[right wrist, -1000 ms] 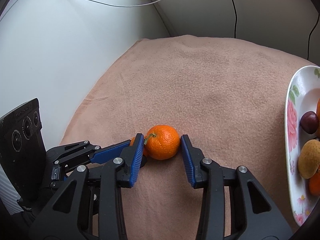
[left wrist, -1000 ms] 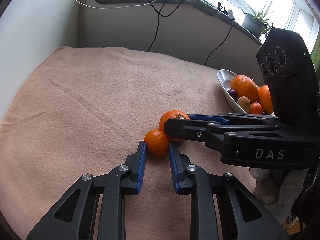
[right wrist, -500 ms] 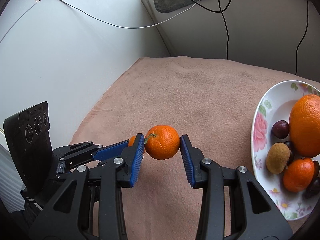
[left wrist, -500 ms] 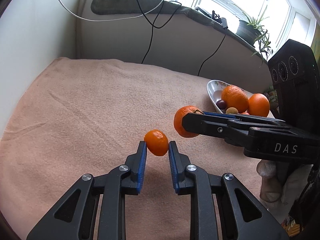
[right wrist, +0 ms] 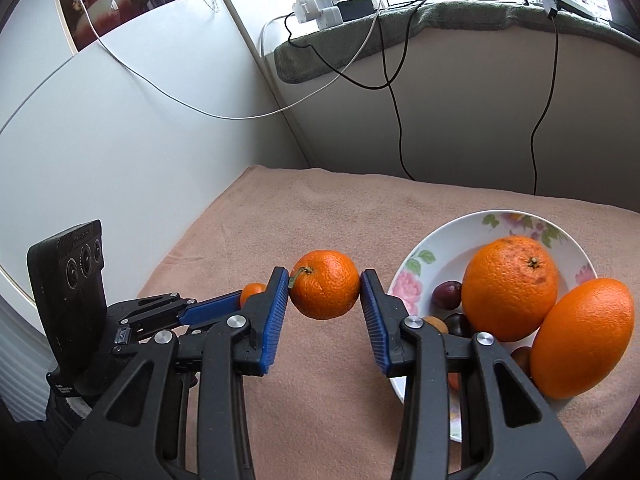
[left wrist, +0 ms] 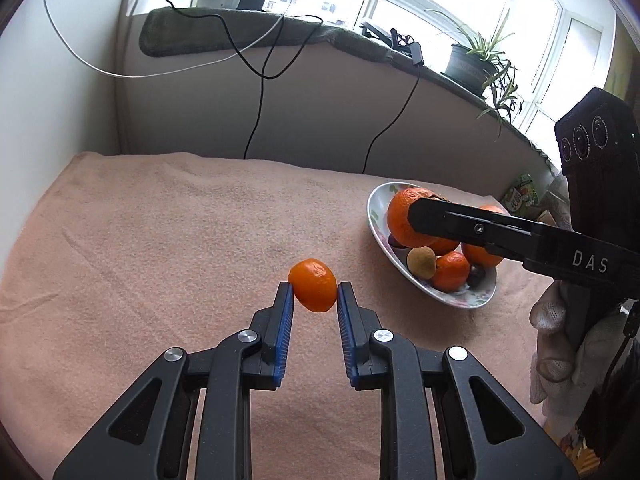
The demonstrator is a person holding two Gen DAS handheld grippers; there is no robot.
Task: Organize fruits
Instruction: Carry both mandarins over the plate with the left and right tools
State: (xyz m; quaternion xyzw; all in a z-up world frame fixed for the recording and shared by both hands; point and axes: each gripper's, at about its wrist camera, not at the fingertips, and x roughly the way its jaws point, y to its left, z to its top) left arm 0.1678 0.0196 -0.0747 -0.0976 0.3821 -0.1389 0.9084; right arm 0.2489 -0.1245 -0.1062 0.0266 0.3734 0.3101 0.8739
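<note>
Two tongs each grip one mandarin, left (left wrist: pixel 313 292) and right (right wrist: pixel 324 285), beside one fruit plate (right wrist: pixel 448 240).

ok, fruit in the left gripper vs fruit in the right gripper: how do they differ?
The small mandarin in the left gripper looks smaller than the stemmed mandarin in the right gripper. The stemmed mandarin shows a green stem at its upper left; the small mandarin shows only a dimpled end. The left jaws stand narrower than the right. Both are orange, clamped between blue pads and off the pink cloth.

Orange mandarins (right wrist: pixel 325 284), white plate (right wrist: pixel 416 258) with pink flowers, peach cloth (left wrist: pixel 160 216)
</note>
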